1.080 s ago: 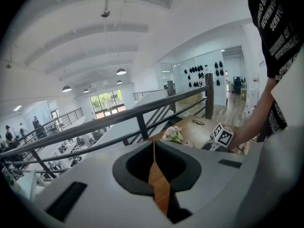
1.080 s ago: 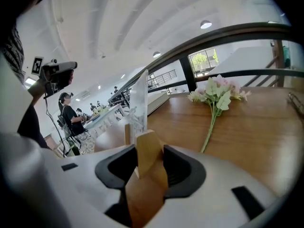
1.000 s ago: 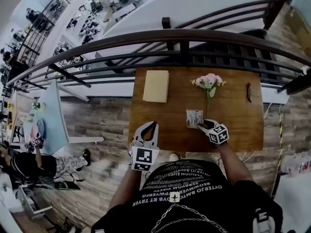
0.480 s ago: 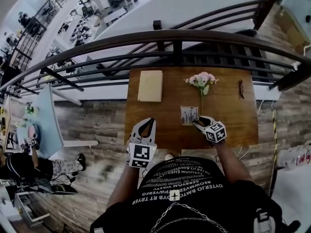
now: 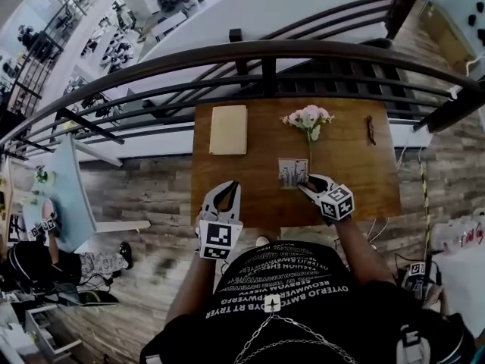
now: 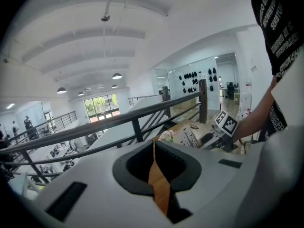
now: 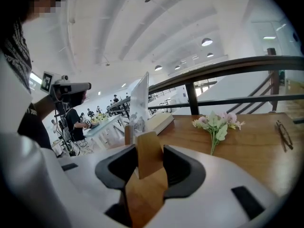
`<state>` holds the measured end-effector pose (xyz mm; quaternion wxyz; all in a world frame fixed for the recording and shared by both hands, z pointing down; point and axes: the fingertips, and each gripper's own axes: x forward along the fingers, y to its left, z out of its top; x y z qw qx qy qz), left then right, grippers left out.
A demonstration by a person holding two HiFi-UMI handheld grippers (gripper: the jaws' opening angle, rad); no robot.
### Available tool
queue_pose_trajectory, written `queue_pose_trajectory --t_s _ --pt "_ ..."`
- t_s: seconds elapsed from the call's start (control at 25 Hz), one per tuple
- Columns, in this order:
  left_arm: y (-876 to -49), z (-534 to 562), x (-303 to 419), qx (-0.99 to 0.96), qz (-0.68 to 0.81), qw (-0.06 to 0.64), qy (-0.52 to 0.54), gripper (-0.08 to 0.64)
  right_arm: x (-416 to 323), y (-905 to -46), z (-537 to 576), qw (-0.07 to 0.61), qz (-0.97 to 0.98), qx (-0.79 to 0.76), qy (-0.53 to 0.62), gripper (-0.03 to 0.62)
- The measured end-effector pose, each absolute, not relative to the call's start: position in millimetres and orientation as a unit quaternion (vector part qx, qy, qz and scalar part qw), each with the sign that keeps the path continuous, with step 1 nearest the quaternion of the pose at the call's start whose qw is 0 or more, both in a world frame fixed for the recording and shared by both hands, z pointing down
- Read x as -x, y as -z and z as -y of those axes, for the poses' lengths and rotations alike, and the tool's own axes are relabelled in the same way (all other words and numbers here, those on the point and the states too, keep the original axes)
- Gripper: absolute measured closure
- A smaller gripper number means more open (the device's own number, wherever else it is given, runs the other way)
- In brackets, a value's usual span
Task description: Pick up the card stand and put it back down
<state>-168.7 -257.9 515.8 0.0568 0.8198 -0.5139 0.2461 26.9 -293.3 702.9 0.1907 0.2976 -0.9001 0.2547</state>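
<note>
The card stand (image 5: 292, 173) is a clear upright card in a light wooden base, standing mid-table just below the flower stem. My right gripper (image 5: 307, 183) reaches it from the right front. In the right gripper view the wooden base (image 7: 149, 158) fills the gap and both pads press its sides, with the card (image 7: 139, 103) rising just beyond. I cannot tell whether the stand rests on the table (image 5: 356, 184) or is lifted. My left gripper (image 5: 225, 193) hovers at the table's front left edge, shut and empty; its jaws (image 6: 153, 144) leave only a thin slit.
A tan book (image 5: 228, 130) lies at the back left and pink flowers (image 5: 307, 117) at the back middle. Glasses (image 5: 370, 130) lie at the back right. A dark railing (image 5: 265, 59) runs right behind the table, with a drop to the lower floor beyond.
The head view has drifted, so everything sits a little higher and further left in it. The right gripper stays at the card stand and the left gripper keeps its place.
</note>
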Motion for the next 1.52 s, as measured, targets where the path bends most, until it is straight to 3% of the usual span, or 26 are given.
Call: queue_pose_trajectory --t_s 1.52 --pt "-484.6 262.0 138.8 -0.841 0.500 0.071 -0.196 0.526 -22.2 -469.0 327.7 0.080 0.938 -0.288 -0.174 0.414"
